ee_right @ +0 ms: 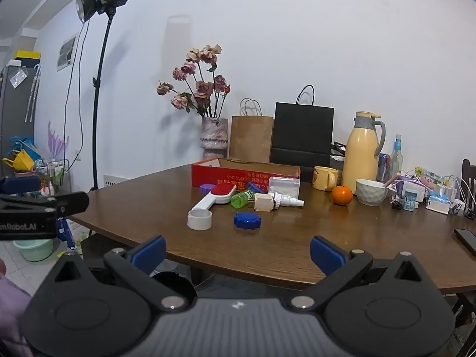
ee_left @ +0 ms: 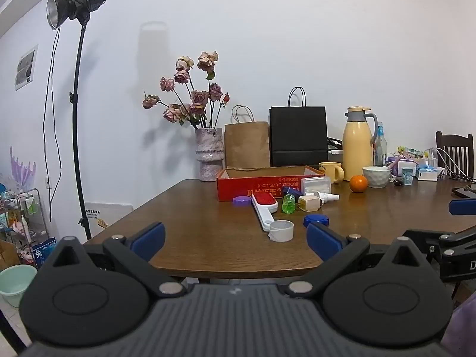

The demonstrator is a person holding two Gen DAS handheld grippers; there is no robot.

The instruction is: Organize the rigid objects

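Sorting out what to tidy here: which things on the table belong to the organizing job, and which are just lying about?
Job: red box, lint brush, tape roll, blue lid, green bottle, spray bottle.
Lying about: orange, thermos, vase, paper bags.

Bare wooden table (ee_left: 190,238) lies open along the near edge. Farther in, a cluster blocks the way — white tape roll (ee_left: 281,230), blue lid (ee_left: 316,219), red-faced brush (ee_left: 264,208), green bottle (ee_left: 288,203) — crowded against the red box (ee_left: 253,189). An orange (ee_left: 358,183) stands apart to the right.
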